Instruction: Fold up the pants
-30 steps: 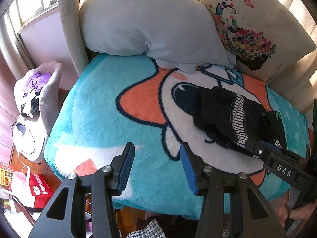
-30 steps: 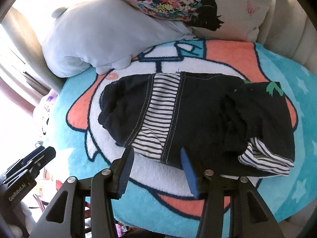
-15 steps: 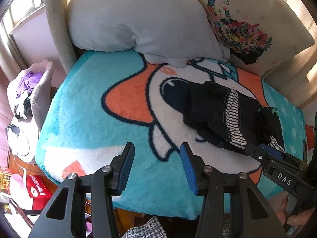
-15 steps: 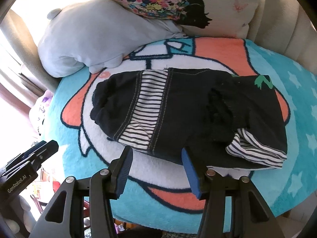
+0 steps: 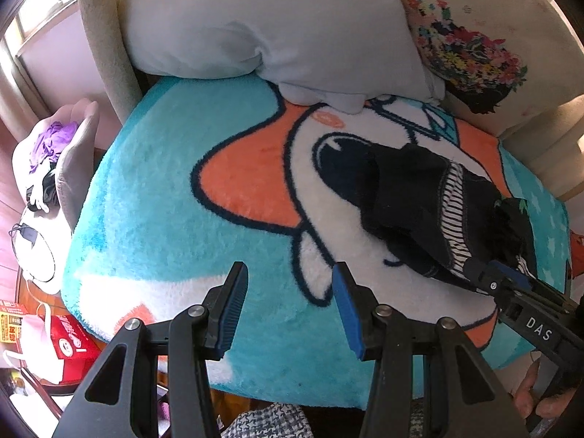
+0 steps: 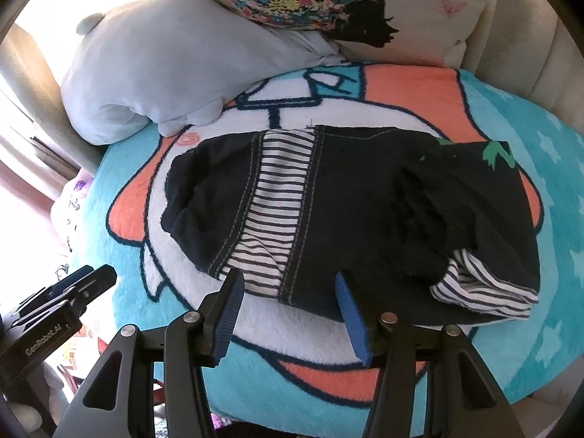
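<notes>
The black pants (image 6: 350,204) with a striped panel lie in a folded bundle on a turquoise cartoon blanket (image 6: 511,335). A striped cuff sticks out at its right front corner. My right gripper (image 6: 288,292) is open and empty, its fingertips at the bundle's near edge. In the left wrist view the pants (image 5: 419,204) lie at the right. My left gripper (image 5: 288,292) is open and empty over the blanket (image 5: 164,200), left of the pants. The right gripper (image 5: 500,277) shows there too, at the pants' near edge.
A pale plush pillow (image 5: 255,25) and a floral cushion (image 5: 485,29) lean against the back of the seat. A side stand with purple cloth (image 5: 51,146) and a red box (image 5: 69,339) sit left of the blanket's edge. The left gripper (image 6: 73,292) shows low left.
Both grippers have drifted slightly, and the views have shifted a little. The right gripper sits a bit closer to the pants' near edge. The pants have not moved.
</notes>
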Tool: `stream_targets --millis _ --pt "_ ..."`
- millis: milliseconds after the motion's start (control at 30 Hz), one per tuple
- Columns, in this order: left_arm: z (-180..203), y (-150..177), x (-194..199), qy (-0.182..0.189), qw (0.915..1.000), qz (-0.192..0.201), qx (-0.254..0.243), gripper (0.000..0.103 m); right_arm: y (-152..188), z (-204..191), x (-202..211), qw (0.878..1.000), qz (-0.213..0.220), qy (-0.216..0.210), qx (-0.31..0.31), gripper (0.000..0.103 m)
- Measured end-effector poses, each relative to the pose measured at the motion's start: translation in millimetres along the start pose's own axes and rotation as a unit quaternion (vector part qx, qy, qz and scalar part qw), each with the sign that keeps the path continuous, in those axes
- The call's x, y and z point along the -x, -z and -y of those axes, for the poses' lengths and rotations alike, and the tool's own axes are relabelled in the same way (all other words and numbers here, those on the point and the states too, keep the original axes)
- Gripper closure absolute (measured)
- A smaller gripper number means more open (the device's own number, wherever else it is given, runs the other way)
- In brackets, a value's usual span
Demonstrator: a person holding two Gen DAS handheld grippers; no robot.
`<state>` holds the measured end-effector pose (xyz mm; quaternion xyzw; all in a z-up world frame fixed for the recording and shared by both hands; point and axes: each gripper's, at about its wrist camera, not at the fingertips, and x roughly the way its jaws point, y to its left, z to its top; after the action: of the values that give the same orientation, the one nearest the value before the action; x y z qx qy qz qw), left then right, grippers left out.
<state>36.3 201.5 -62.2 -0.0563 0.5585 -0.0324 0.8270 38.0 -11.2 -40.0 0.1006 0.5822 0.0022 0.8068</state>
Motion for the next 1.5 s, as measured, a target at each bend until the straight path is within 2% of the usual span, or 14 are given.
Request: stream_targets --millis 400,567,667,767,867,1033,1100,1200,1233,1400,1500 --pt "-22 -5 -13 -0.006 0.9995 -0.02 0.023 0.056 -20 -14 -12 1.0 -0.005 0.0 0.007 0.045" --pt "-35 -3 -15 -0.012 0.9987 -0.028 0.042 0.056 -52 -28 -23 1.0 -0.011 -0.007 0.015 0.027" --pt "-43 1 -15 -0.017 0.9981 -0.03 0.051 0.056 -66 -39 -40 0.999 -0.033 -0.024 0.014 0.024" --pt "-53 6 -16 -0.023 0.997 -0.035 0.065 0.056 -74 -55 -58 0.998 -0.049 -0.02 0.016 0.022" --pt "-60 10 -16 -0.026 0.996 -0.038 0.076 0.056 -76 -76 -75 0.997 -0.056 0.021 0.044 0.017" --pt "-68 17 -13 -0.021 0.9952 -0.036 0.089 0.056 -72 -97 -100 0.988 -0.053 0.106 0.1 0.016" --pt "-69 18 -11 -0.013 0.9949 -0.033 0.094 0.056 -71 -100 -99 0.987 -0.049 0.105 0.112 0.021" --pt "-68 19 -10 0.007 0.994 -0.034 0.104 0.056 -71 -98 -89 0.985 -0.043 0.108 0.127 0.066" --pt "-66 19 -10 0.015 0.9937 -0.035 0.106 0.056 -72 -96 -86 0.986 -0.045 0.1 0.129 0.076" --pt "-51 16 -11 0.05 0.9932 -0.031 0.1 0.056 -69 -81 -57 0.994 -0.029 0.038 0.1 0.079" --pt "-36 14 -12 0.071 0.9931 -0.033 0.088 0.056 -66 -73 -40 0.995 -0.019 0.017 0.093 0.079"
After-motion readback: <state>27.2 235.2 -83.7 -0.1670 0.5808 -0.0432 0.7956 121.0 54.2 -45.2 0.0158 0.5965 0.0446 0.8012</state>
